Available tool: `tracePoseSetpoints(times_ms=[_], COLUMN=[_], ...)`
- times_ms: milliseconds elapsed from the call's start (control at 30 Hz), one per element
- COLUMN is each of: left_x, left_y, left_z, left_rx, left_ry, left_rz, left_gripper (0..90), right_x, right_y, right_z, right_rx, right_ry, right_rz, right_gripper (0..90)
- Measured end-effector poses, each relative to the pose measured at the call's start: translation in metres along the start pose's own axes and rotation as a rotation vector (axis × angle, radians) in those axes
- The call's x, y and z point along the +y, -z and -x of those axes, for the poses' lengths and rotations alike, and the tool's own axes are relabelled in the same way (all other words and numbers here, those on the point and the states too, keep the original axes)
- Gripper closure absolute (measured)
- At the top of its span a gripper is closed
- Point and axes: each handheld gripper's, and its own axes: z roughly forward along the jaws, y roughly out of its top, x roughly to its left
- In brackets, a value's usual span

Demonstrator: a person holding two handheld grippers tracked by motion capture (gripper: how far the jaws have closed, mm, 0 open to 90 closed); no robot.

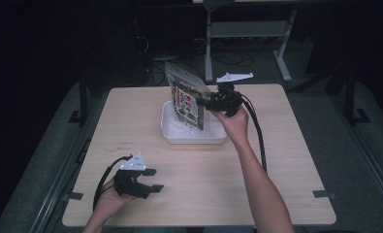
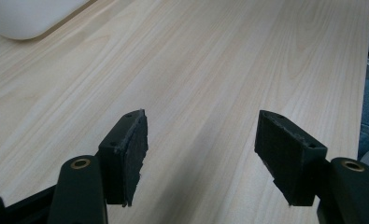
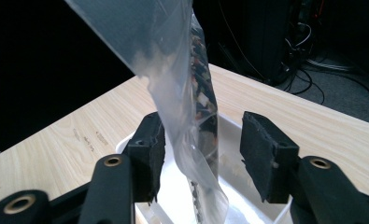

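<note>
A clear plastic bag (image 1: 186, 99) with printed, dark contents stands upright in a white tray (image 1: 189, 137) at the middle back of the wooden table. My right gripper (image 1: 204, 103) reaches it from the right. In the right gripper view the bag (image 3: 191, 93) hangs between the jaws of that gripper (image 3: 203, 158). It brushes the left pad (image 3: 154, 158), and a gap separates it from the right pad, so the jaws are open. My left gripper (image 1: 152, 179) rests near the table's front left, open and holding nothing (image 2: 201, 154).
The tray's rounded corner (image 2: 28, 16) sits far ahead of the left gripper. Bare wood table (image 1: 276, 160) lies around the tray. Behind the table are a white desk frame (image 1: 247, 29) and cables on the dark floor.
</note>
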Motion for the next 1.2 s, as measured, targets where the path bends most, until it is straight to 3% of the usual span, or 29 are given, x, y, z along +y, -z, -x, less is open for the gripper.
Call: tracePoseSetpoints(times_ms=[333, 500, 1200], left_x=[0.001, 0.001, 0.002], left_y=[0.000, -0.001, -0.003], left_z=[0.000, 0.000, 0.002], left_rx=[0.001, 0.002, 0.001], left_ry=[-0.005, -0.004, -0.009], left_rz=[-0.004, -0.006, -0.007], left_gripper=[33.5, 33.1, 32.0], right_x=[-0.004, -0.010, -0.034], right_y=[0.012, 0.021, 0.057], right_z=[0.000, 0.000, -0.002], right_rx=[0.007, 0.036, 0.034], right_ry=[0.002, -0.021, -0.029], right_rz=[0.001, 0.019, -0.007], right_gripper=[44.9, 42.8, 39.6])
